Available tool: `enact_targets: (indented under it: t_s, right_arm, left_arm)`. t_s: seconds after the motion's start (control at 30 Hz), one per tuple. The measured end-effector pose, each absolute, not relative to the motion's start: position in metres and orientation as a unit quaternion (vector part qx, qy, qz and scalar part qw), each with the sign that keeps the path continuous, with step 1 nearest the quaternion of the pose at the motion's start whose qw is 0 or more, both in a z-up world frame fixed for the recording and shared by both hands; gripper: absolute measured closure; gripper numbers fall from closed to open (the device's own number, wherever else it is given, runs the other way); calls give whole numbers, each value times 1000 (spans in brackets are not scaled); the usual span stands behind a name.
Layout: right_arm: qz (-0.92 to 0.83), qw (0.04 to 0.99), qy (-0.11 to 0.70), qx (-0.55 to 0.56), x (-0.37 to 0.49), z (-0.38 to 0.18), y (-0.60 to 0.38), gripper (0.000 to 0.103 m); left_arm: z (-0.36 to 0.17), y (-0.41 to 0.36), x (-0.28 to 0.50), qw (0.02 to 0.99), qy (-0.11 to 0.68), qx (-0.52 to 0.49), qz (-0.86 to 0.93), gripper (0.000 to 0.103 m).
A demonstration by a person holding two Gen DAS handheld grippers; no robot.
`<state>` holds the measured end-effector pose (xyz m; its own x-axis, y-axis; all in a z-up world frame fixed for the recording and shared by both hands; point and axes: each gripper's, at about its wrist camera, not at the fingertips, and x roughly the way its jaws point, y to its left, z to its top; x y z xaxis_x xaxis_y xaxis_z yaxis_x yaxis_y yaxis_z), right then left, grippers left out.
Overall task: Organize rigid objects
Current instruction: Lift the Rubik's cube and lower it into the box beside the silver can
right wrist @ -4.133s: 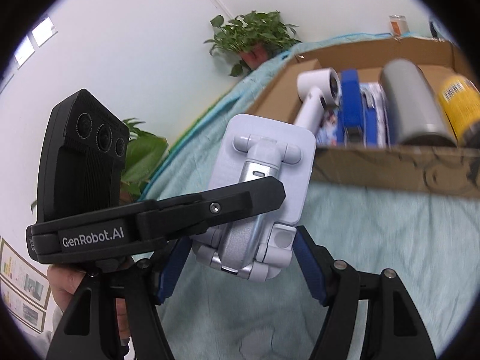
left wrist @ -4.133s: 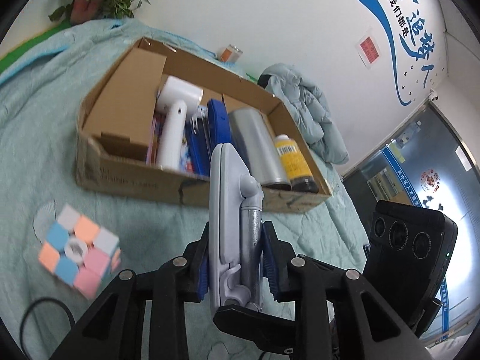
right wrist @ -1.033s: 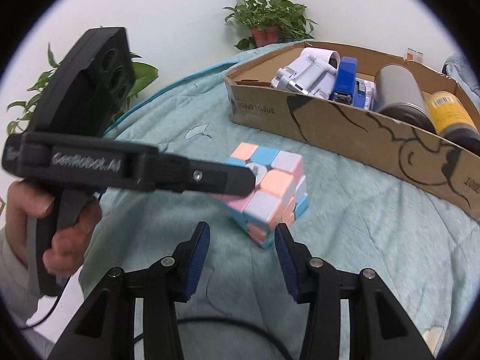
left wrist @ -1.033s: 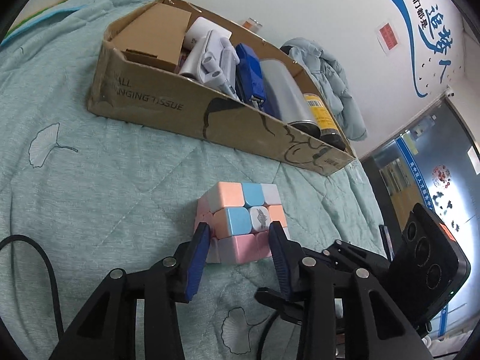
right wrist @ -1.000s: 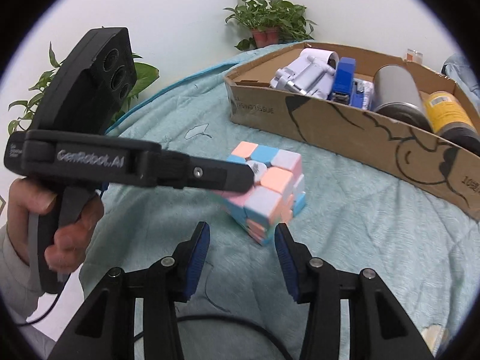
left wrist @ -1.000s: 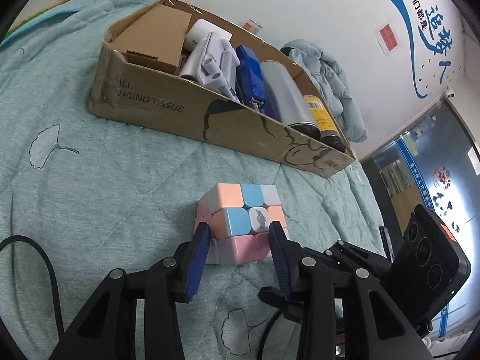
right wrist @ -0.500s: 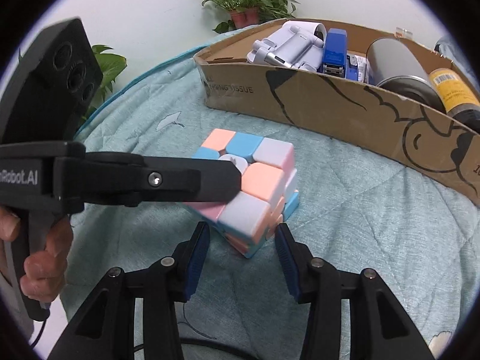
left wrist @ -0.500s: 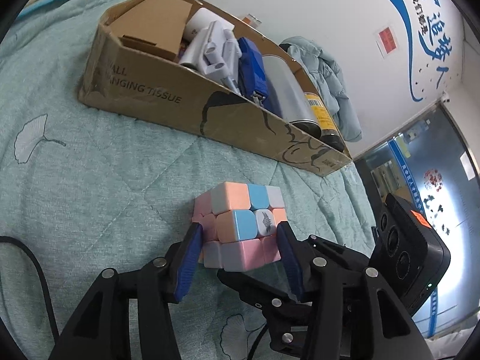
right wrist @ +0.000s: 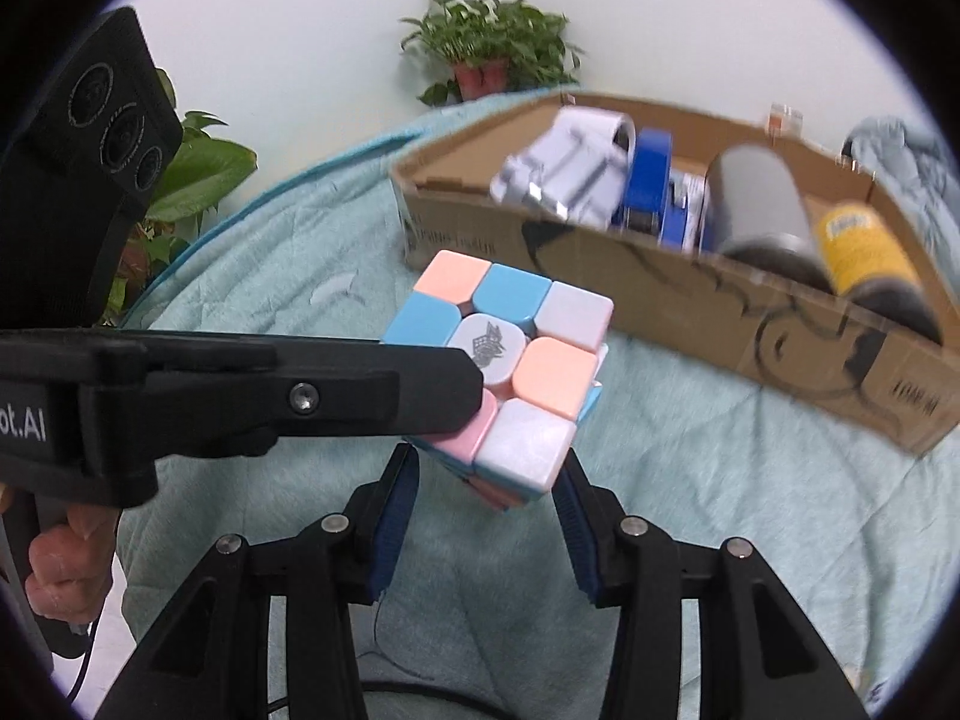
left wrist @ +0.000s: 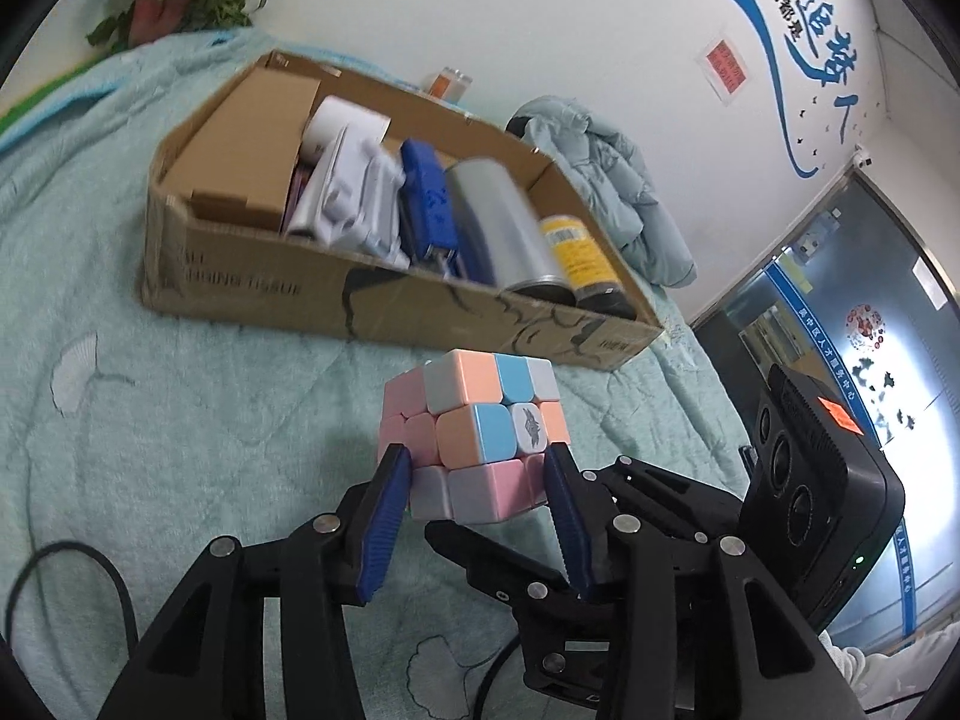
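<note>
Left wrist view shows the quilt (left wrist: 180, 420) spread wide, the box (left wrist: 384, 306) already packed behind. The left gripper (left wrist: 474, 480), jaws just narrowed, pinches the cube (left wrist: 480, 444) by two opposite flat sides, lifted off the quilt. The right gripper (right wrist: 486, 498) stands just below it, jaws spread; contact is hard to judge. The cube looks light, stiff and slick-faced, and could twist, so flat faces suit best.

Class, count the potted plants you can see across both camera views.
2: one potted plant stands by the wall behind the cardboard box; another sits left, partly hidden by the left gripper. More may be hidden.
</note>
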<state>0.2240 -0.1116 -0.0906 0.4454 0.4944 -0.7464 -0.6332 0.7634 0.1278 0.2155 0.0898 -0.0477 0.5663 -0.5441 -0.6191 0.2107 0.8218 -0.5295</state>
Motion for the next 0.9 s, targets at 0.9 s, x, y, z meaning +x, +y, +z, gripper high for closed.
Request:
enact_targets:
  t_s: [0.9]
  right_arm:
    - [355, 825, 434, -70, 378, -28, -117, 58]
  left_arm:
    - [27, 78, 382, 857, 420, -201, -220, 63]
